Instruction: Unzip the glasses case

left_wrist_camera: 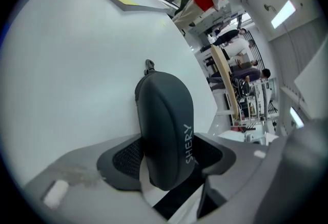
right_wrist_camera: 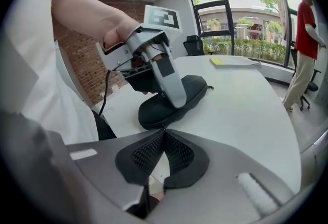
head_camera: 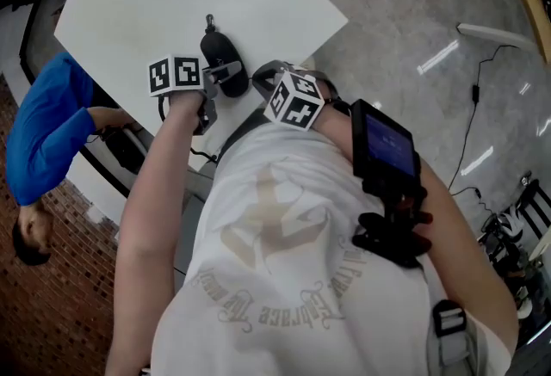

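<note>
Bracing step, seemingly: clamping the near end of the dark glasses case (left_wrist_camera: 165, 125) in the left gripper (left_wrist_camera: 166, 159), on the white table (left_wrist_camera: 61, 64) at 11 o'clock in the head view. Holding the right gripper (right_wrist_camera: 163, 135) closed and empty at the case's 4 o'clock. Next, likely needing it opening, then pinching the zipper tab (left_wrist_camera: 149, 66) at 12 o'clock.

My left tongs (left_wrist_camera: 166, 159) and right tongs (right_wrist_camera: 163, 133) are grey moulded plastic. Each has black pads (right_wrist_camera: 146, 155) with a fine mesh texture, and each carries a white cube (head_camera: 175, 74) printed with black square markers. A thin black cable (right_wrist_camera: 105, 89) trails from the left one. I wear a white short-sleeved T-shirt (head_camera: 284, 280) with a pale beige emblem and curved lettering. At my right is a black screen unit (head_camera: 385, 144) on a black clamp.
</note>
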Demonstrator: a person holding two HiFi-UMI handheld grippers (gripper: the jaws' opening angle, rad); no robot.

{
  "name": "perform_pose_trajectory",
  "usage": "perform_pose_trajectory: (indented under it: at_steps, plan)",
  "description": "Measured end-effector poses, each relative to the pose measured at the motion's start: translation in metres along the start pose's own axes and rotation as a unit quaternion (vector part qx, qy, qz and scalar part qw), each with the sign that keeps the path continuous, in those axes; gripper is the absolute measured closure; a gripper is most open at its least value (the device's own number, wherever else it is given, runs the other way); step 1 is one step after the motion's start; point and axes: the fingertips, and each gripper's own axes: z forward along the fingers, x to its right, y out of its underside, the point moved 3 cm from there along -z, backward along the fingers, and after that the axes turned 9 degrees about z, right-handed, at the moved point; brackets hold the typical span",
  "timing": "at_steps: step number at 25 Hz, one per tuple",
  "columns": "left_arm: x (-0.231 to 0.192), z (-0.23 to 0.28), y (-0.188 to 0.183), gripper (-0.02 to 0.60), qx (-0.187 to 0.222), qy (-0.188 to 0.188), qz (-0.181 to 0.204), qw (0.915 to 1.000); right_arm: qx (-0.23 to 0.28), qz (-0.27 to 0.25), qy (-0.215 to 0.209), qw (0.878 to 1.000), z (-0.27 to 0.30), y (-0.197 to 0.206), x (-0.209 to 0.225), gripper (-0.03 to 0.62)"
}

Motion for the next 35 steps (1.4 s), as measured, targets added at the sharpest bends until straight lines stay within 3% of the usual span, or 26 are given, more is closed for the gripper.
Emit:
perform_pose_trajectory:
  at_steps: [8, 14, 19, 23, 26, 35]
  plan:
    - [0.010, 0.009, 0.014, 0.252, -0.090, -0.008, 0.105, 0.9904, 0.002, 0.013, -0.040, 0.999, 0.000, 0.007, -0.006, 0.589]
    - [0.011, 0.004, 0.012, 0.210, -0.079, -0.057, 0.159, 0.9825, 0.003, 0.003, -0.074, 0.997, 0.000, 0.006, -0.015, 0.588]
    - [0.013, -0.005, 0.011, 0.220, -0.052, -0.081, 0.166, 0.9814, 0.007, 0.004, -0.080, 0.997, 0.001, 0.004, -0.018, 0.588]
    - [0.014, -0.004, 0.011, 0.262, -0.022, -0.072, 0.130, 0.9886, 0.003, 0.000, -0.087, 0.996, 0.002, 0.003, -0.021, 0.588]
    - [0.014, -0.004, 0.012, 0.273, -0.010, -0.063, 0.129, 0.9896, 0.002, 0.002, -0.092, 0.996, 0.002, 0.005, -0.023, 0.589]
    - [0.014, -0.001, 0.016, 0.288, -0.042, -0.061, 0.161, 0.9842, 0.002, 0.003, -0.083, 0.997, 0.004, 0.007, -0.021, 0.589]
